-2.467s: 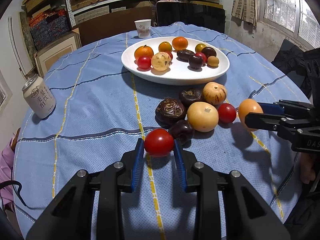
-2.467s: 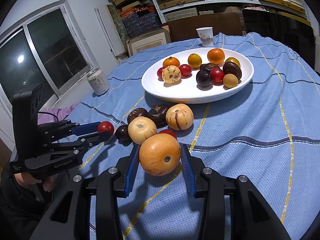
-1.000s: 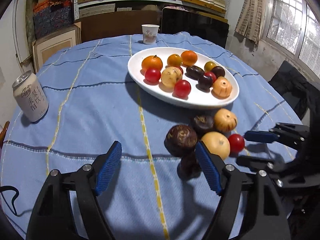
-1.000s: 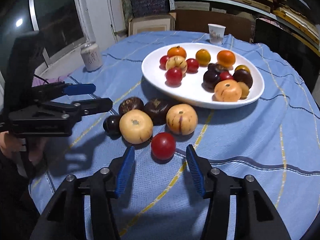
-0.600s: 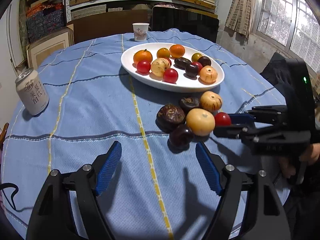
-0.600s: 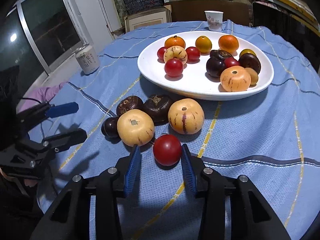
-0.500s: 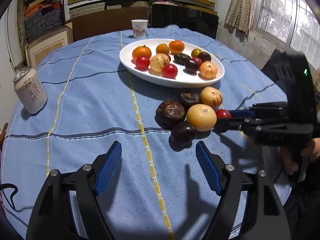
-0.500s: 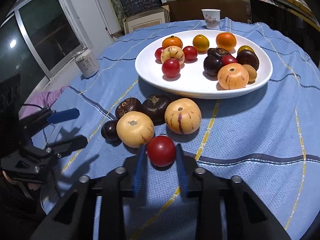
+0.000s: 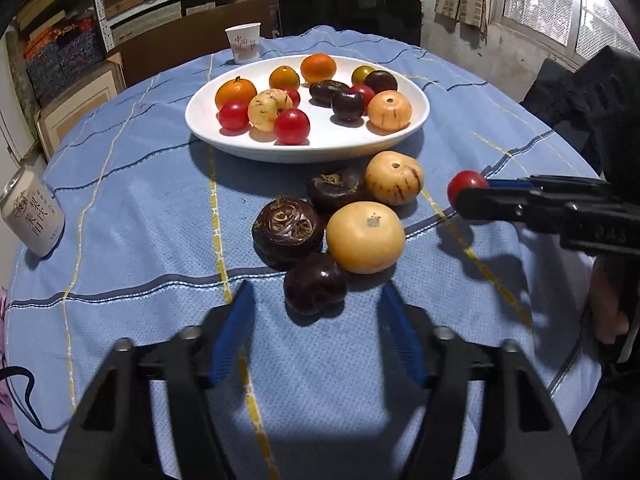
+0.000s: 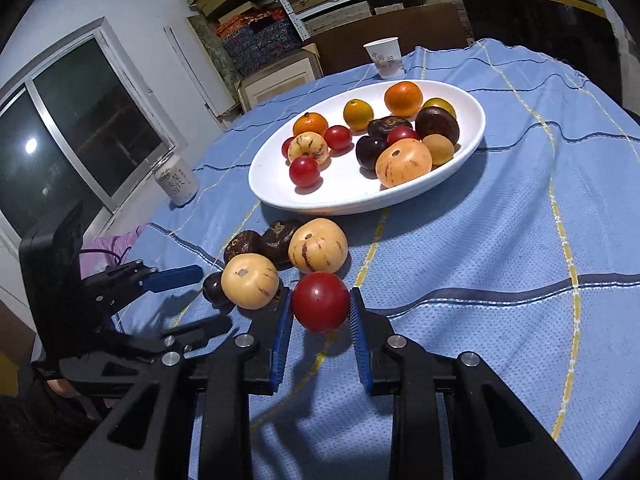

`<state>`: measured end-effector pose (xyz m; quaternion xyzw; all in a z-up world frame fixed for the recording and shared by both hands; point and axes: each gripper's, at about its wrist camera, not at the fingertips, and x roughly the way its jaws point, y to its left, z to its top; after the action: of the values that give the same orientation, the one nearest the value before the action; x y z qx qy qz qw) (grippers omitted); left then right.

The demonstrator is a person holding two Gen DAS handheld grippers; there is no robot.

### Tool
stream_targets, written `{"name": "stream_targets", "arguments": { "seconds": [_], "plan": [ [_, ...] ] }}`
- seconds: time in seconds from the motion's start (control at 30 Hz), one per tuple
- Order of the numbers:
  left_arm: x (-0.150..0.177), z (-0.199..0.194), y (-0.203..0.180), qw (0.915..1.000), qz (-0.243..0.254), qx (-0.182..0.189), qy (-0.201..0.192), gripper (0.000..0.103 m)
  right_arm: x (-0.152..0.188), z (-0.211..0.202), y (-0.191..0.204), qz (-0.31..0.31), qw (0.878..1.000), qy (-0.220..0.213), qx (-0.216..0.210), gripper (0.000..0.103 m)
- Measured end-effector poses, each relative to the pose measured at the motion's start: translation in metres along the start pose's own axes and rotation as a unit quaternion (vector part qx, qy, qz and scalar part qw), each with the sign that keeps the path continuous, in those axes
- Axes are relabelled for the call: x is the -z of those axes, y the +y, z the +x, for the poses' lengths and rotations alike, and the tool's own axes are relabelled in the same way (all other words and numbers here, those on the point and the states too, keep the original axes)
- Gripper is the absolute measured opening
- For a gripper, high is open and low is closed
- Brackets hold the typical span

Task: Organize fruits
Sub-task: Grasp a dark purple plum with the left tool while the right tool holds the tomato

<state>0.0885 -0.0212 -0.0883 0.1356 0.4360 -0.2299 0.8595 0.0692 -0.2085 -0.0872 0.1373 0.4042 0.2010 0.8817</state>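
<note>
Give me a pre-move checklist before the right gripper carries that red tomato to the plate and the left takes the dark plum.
1. Right gripper shut on the red tomato: ok, both blue pads touch its sides.
2. Tomato clear of the table: ok, in the left wrist view it hangs above its shadow.
3. Landing spot on the white plate: ok, the near part is bare.
4. Left gripper lined up on the dark plum: not ok, the plum lies just ahead of the fingertips, jaws closing with nothing between them.
5. Plum free of neighbours: not ok, it touches the yellow fruit.
</note>
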Motion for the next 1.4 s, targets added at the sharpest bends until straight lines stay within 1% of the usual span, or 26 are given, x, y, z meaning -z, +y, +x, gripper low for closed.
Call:
{"name": "stream_targets", "arguments": {
  "seconds": [0.03,0.07,0.33,0.57,0.73,0.9,1.07,1.1,1.2,1.4],
  "plan": [
    [0.000,0.001,0.000,1.0000,-0.002,-0.001,0.001,0.042,0.000,0.000,0.000,-0.001,1.000,0.001,-0.001,0.029],
    [0.000,0.001,0.001,1.0000,-0.002,-0.002,0.002,0.031,0.000,0.000,-0.001,0.001,1.000,0.000,-0.002,0.029],
    [0.003,-0.007,-0.001,0.9999,-0.004,0.004,-0.014,0.031,0.000,0.000,-0.001,0.002,1.000,-0.002,-0.003,0.030],
    [0.009,-0.011,0.000,0.9998,-0.010,0.005,-0.014,0.031,0.001,0.001,-0.001,0.002,1.000,0.000,0.001,0.030],
    [0.011,-0.007,0.002,0.9999,-0.014,0.006,-0.004,0.031,0.001,0.012,0.008,-0.016,0.999,0.026,0.017,0.031],
    [0.011,-0.007,0.002,0.9999,-0.015,0.006,-0.003,0.031,0.002,0.020,0.014,-0.028,0.998,0.048,0.028,0.033],
    [0.011,-0.007,0.002,0.9999,-0.014,0.006,-0.003,0.031,0.003,0.023,0.017,-0.034,0.998,0.050,0.034,0.036],
    [0.011,-0.007,0.002,0.9999,-0.015,0.006,-0.003,0.031,0.002,0.023,0.017,-0.033,0.998,0.050,0.035,0.036],
    [0.012,-0.007,0.003,0.9998,-0.017,0.007,-0.004,0.031,0.002,0.022,0.015,-0.027,0.998,0.047,0.025,0.028],
    [0.013,-0.007,0.005,0.9996,-0.025,0.011,-0.006,0.031,0.002,0.016,0.012,-0.020,0.999,0.034,0.027,0.028]
  ]
}}
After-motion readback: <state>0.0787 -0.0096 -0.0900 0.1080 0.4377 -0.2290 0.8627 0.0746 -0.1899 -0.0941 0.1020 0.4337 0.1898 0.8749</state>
